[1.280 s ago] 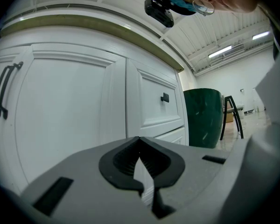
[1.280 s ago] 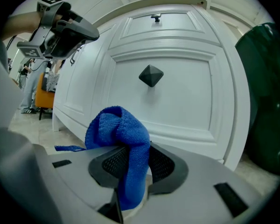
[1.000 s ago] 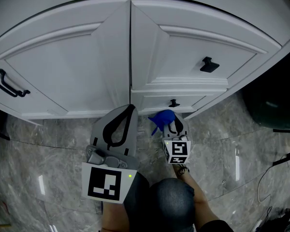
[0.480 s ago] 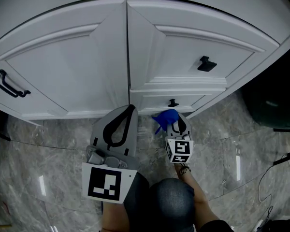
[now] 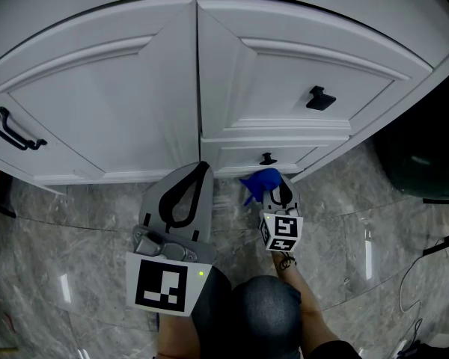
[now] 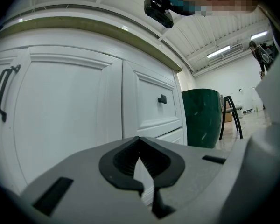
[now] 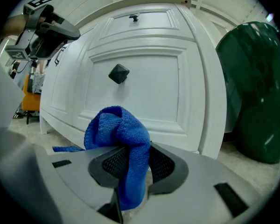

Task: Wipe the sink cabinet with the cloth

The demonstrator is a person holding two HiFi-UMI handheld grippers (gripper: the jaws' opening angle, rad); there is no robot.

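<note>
Here we hold the right gripper [image 5: 275,191] low in front of the sink cabinet [image 5: 120,103]. Its fingers [image 7: 161,164] are clamped on the blue cloth [image 7: 116,129], a nubby microfibre that bunches in soft folds above the ribbed black pads and hangs down between them. The cloth sits close to the lower drawer [image 5: 262,154]; we cannot tell if they touch. The cabinet is smooth white with raised panel mouldings. It carries a small square black knob [image 5: 321,98] and a curved black bar handle [image 5: 11,129], and its doors and drawers are closed. The left gripper [image 6: 140,140] hovers beside it, fingers meeting at their tips with nothing between them. Below is grey veined marble floor [image 5: 75,230]. A glossy dark green bin [image 7: 256,87] stands to the right, its contents hidden.
</note>
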